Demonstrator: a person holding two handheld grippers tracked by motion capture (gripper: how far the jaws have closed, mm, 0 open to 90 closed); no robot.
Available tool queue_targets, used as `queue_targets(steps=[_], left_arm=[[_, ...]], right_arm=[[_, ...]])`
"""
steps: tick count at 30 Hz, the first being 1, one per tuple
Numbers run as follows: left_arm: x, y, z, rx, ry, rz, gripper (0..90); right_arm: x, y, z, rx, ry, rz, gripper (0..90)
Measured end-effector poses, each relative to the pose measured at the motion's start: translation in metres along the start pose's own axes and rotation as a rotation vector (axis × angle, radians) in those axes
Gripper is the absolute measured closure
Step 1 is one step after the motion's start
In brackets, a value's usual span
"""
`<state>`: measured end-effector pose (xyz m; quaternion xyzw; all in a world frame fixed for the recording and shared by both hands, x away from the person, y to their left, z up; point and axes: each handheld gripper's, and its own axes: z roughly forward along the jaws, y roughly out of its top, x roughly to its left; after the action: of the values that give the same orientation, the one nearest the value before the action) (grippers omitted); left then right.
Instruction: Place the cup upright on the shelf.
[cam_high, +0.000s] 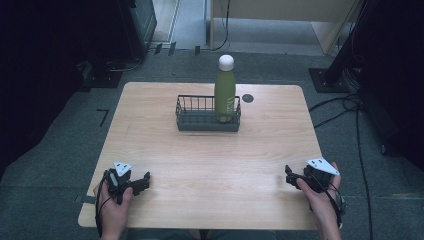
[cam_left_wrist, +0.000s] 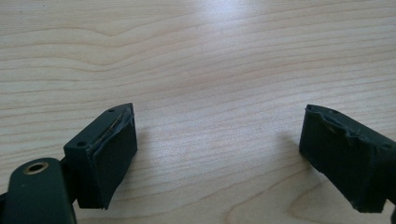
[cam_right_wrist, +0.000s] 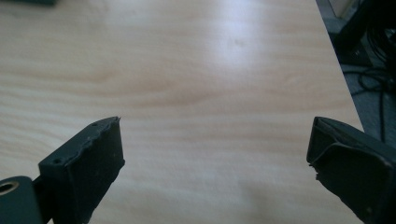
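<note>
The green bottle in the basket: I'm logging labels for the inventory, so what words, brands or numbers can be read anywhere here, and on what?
Green bottle: pale vertical lettering on its side, too small and blurred to read.
Wire basket, table, both grippers' jaws: no text visible.

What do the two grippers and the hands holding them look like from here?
Both are black handheld units. The left gripper and right gripper each carry a pale grey three-cornered plate on top and trail a black cable back along the wrist. Up close, each has two blocky black jaws with rough-edged padding and small screw holes. The hands are bare, with no sleeves in view.
</note>
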<state>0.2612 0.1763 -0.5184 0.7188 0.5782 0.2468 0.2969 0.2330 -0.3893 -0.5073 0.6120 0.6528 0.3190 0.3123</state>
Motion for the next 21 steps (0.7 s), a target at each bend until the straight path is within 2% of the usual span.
queue_targets(steps=[1,2,3,5,6,8,9,12,14,15,21], left_arm=[[0.000,0.000,0.000,0.000,0.000,0.000,11.7],[0.000,0.000,0.000,0.000,0.000,0.000,11.7],[0.000,0.000,0.000,0.000,0.000,0.000,11.7],[0.000,0.000,0.000,0.000,0.000,0.000,11.8],[0.000,0.000,0.000,0.000,0.000,0.000,11.7],[0.000,0.000,0.000,0.000,0.001,0.002,11.7],[0.000,0.000,0.000,0.000,0.000,0.002,11.7],[0.000,0.000,0.000,-0.001,0.000,0.002,11.7],[0.000,0.000,0.000,0.000,0.000,0.001,11.7],[0.000,0.000,0.000,0.000,0.000,0.002,11.7],[0.000,0.000,0.000,0.000,0.001,0.002,11.7]], right_arm=[[-0.001,-0.007,0.001,0.043,-0.024,-0.011,3.8],[-0.001,-0.007,0.001,0.043,-0.024,-0.011,3.8],[-0.003,-0.013,0.002,0.073,-0.035,-0.014,4.1],[-0.004,-0.015,0.002,0.079,-0.035,-0.015,4.1],[-0.006,-0.021,0.002,0.100,-0.038,-0.015,3.2],[-0.006,-0.023,0.002,0.095,-0.030,-0.001,3.4],[-0.009,-0.026,-0.001,0.107,-0.009,0.019,2.0],[-0.008,-0.028,-0.004,0.104,-0.010,0.010,1.8],[-0.007,-0.029,-0.005,0.111,0.016,0.010,1.8],[-0.006,-0.029,-0.004,0.126,0.036,0.027,0.0],[-0.004,-0.027,-0.001,0.129,0.032,0.032,0.0]])
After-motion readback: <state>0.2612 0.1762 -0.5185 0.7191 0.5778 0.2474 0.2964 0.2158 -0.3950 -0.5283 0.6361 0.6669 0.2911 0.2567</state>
